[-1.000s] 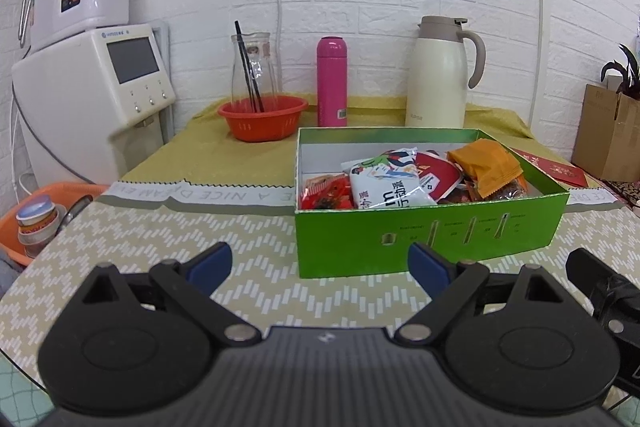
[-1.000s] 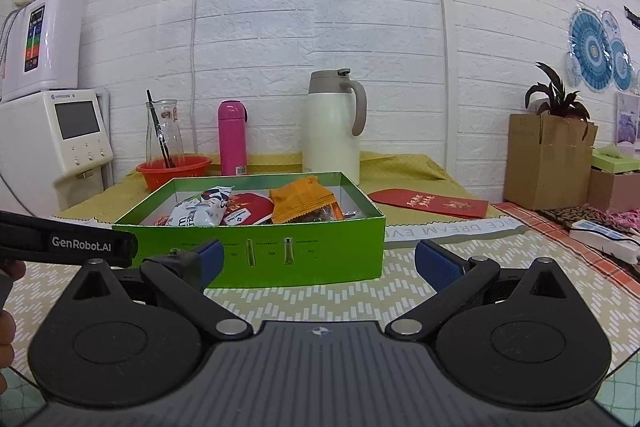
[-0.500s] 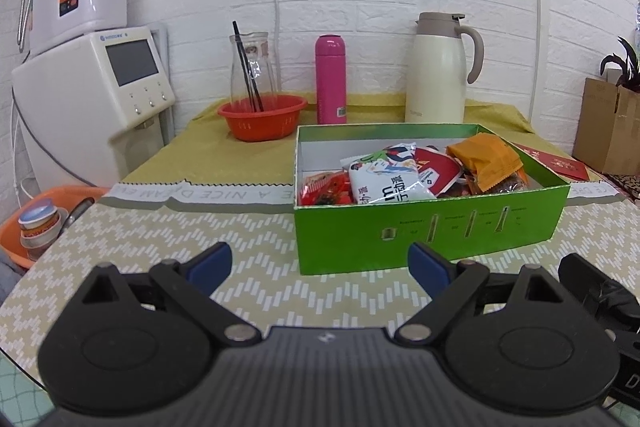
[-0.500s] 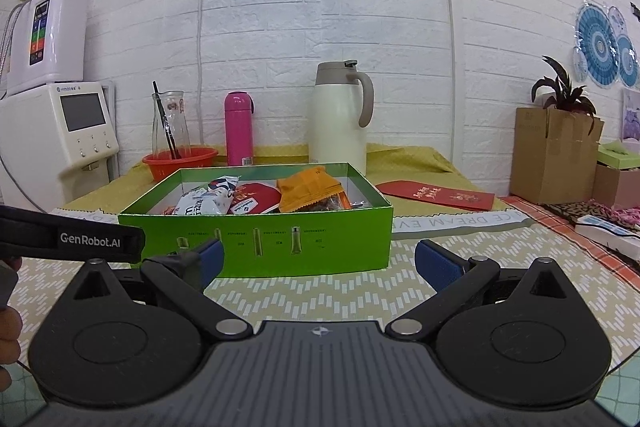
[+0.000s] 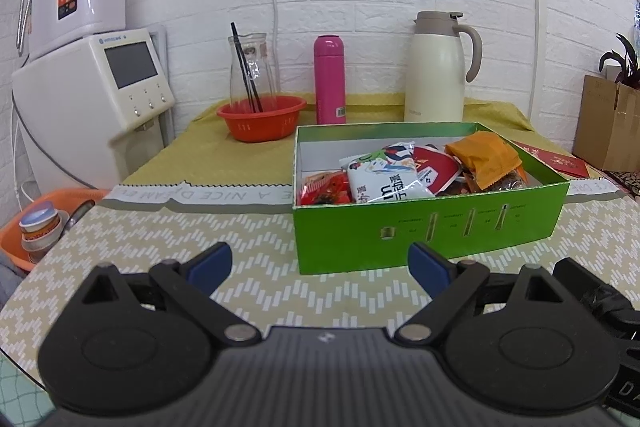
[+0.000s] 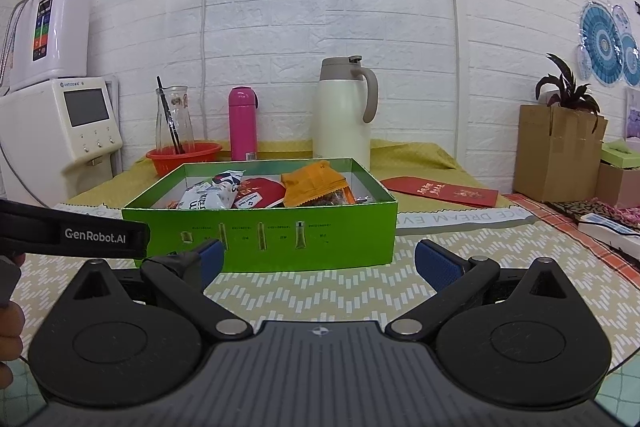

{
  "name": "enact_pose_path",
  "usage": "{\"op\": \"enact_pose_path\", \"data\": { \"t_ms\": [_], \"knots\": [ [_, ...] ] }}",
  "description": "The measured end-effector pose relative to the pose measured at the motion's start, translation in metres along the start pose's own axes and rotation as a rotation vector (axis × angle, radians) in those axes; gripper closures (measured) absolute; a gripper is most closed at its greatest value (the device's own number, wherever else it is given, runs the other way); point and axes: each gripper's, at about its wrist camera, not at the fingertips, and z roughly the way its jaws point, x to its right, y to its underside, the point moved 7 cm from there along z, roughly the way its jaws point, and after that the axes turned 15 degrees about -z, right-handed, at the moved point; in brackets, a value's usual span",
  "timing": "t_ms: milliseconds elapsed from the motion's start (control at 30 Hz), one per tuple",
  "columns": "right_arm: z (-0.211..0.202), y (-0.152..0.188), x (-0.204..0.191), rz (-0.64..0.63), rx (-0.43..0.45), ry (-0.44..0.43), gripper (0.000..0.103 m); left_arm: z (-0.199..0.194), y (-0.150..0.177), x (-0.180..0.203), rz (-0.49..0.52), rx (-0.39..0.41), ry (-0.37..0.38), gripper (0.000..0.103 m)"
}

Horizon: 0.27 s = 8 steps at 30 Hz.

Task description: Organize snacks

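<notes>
The left gripper [image 5: 318, 265] is hovering with jaws spread, empty, short of the green box [image 5: 428, 233] sitting on the table [image 5: 256, 291]. The snack packets [image 5: 384, 179] are lying inside, ahead and slightly right. The right gripper [image 6: 320, 263] is likewise spread and empty, facing the box's long side squarely, probably about equally near.

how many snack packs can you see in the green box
4 clearly: a red pack at the left, a white pack, a red-and-white pack behind it, an orange pack at the right. Others may be hidden underneath.
</notes>
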Motion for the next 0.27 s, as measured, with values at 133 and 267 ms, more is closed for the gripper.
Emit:
{"op": "enact_pose_path", "data": {
  "t_ms": [133, 267],
  "knots": [
    [0.0002, -0.0003, 0.0002, 0.003, -0.003, 0.003, 0.000, 0.0012, 0.0005, 0.0005, 0.001, -0.010, 0.002, 0.013],
    [0.0005, 0.0006, 0.0003, 0.005, -0.006, 0.003, 0.000, 0.0013, 0.0011, 0.0001, -0.001, -0.013, 0.002, 0.013]
  ]
}}
